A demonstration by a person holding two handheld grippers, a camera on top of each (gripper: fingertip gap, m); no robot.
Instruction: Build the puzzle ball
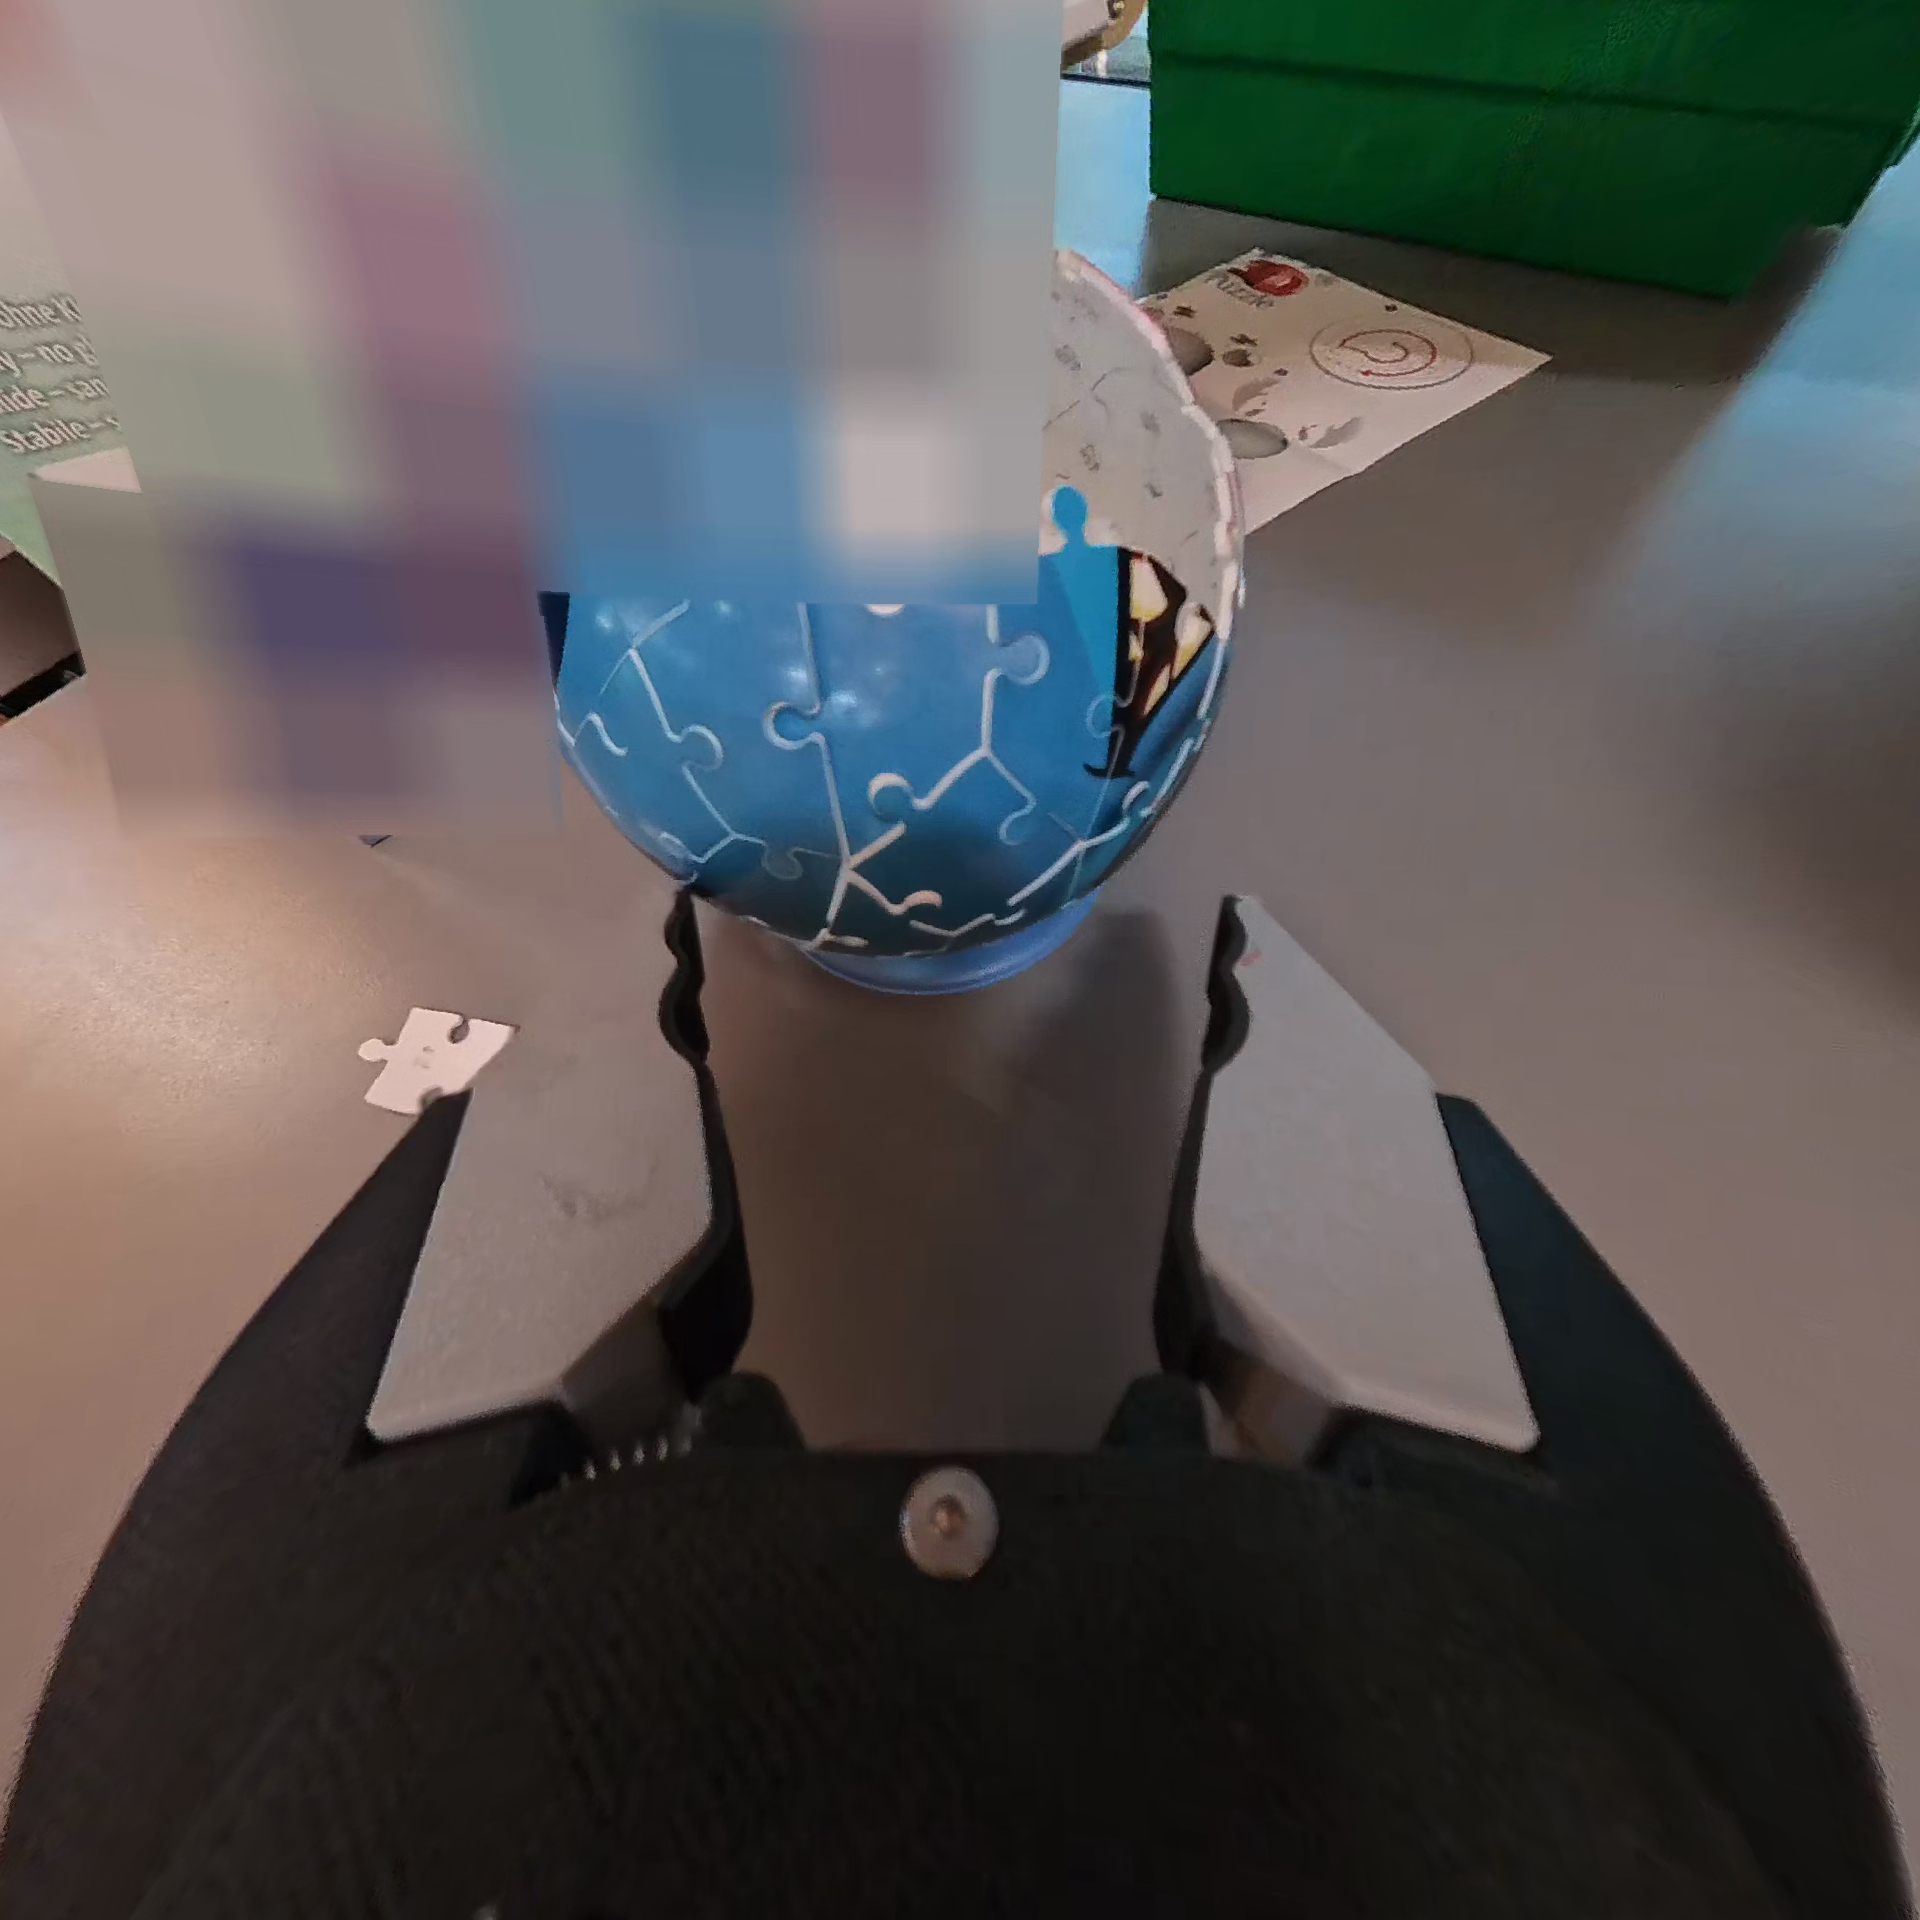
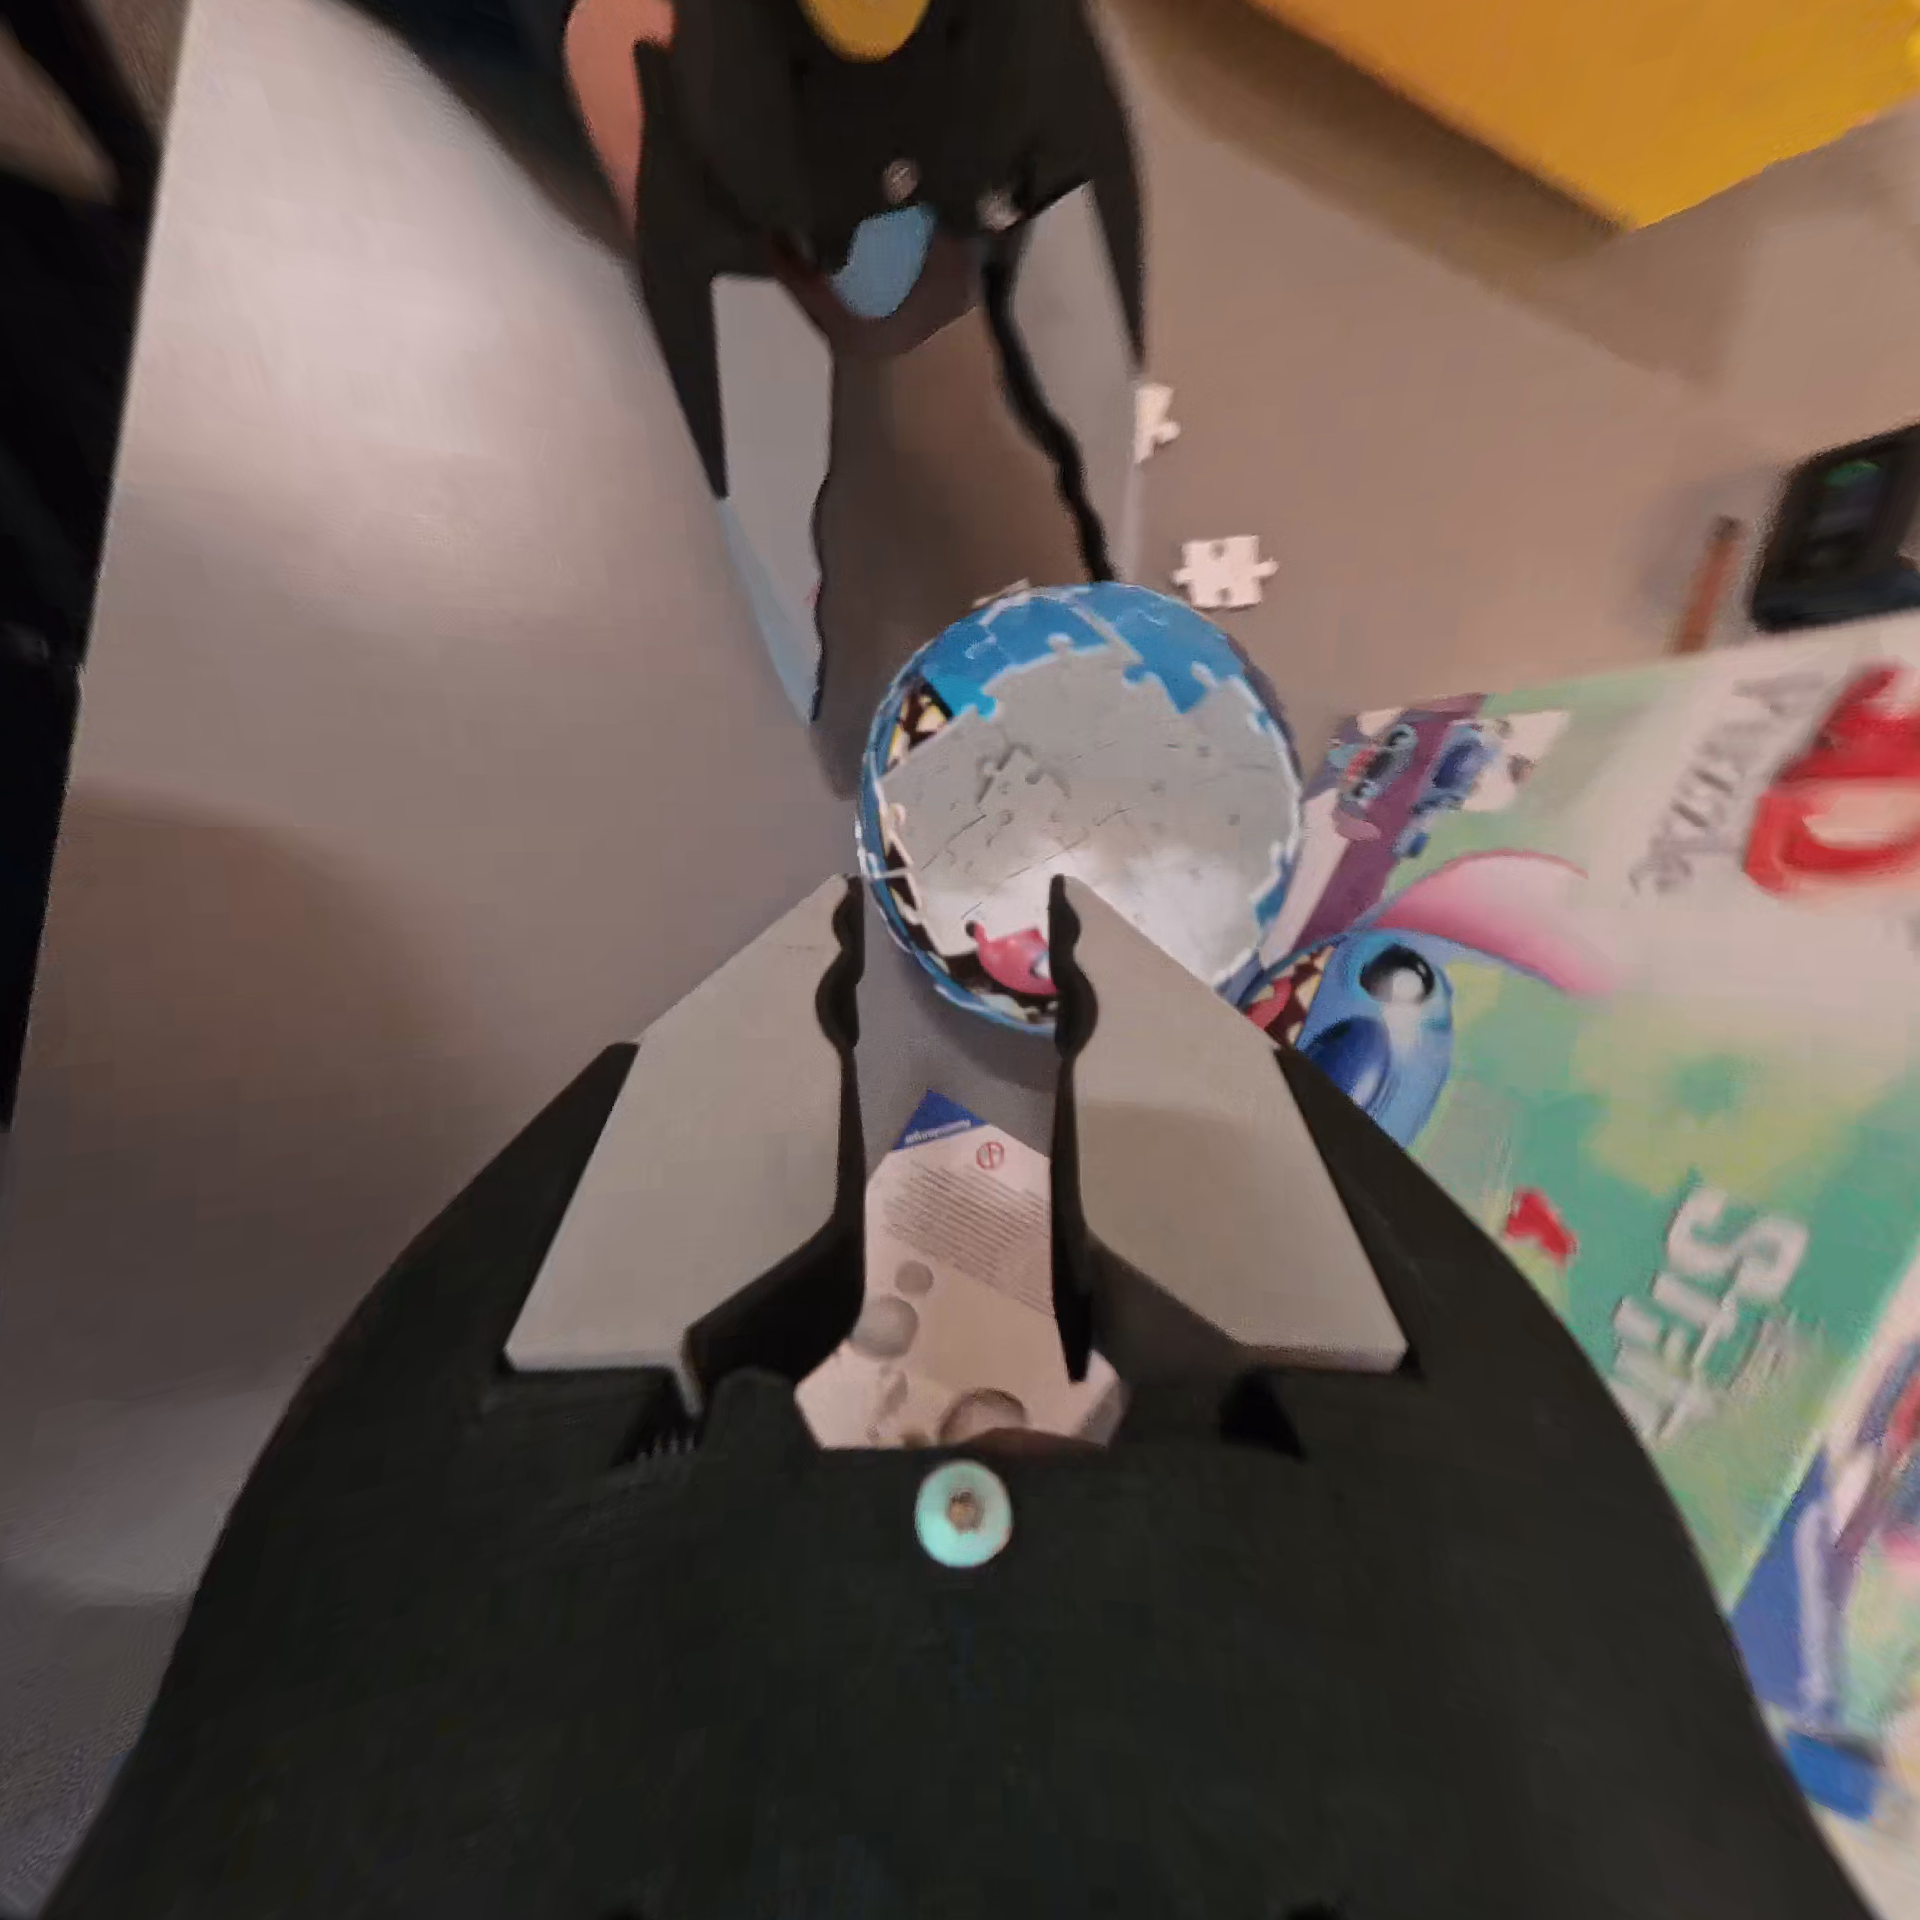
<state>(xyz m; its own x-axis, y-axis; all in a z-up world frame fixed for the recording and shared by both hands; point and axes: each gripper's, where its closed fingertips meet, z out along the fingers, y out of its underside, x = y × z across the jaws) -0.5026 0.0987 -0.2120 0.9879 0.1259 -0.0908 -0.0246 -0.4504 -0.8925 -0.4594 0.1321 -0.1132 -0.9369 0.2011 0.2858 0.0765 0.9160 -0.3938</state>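
On a smooth grey matte table [image 1: 1558, 831], left to right in the left wrist view: a flat white puzzle piece [image 1: 434, 1058], blank side up, lying loose just left of the left gripper [image 1: 956, 940]; then the puzzle ball [image 1: 894, 769], a glossy blue sphere of interlocked curved pieces, seated on a small blue ring stand [image 1: 956, 961]; its upper right part open, showing the pale grey inner faces of the pieces. Behind it to the right, a printed paper leaflet [image 1: 1371, 364], then a green box [image 1: 1507, 125].

Left gripper: black ribbed plastic body, grey wedge fingers with wavy black inner edges, jaws spread wide, empty, tips just short of the ball's base.

In the right wrist view, two more loose white pieces [image 2: 1224, 569] beyond the ball, and a colourful glossy carton [image 2: 1662, 1039] at right. Right gripper [image 2: 954, 904]: same build, jaws moderately apart, holding nothing, tips near the ball's open rim; contact not clear.
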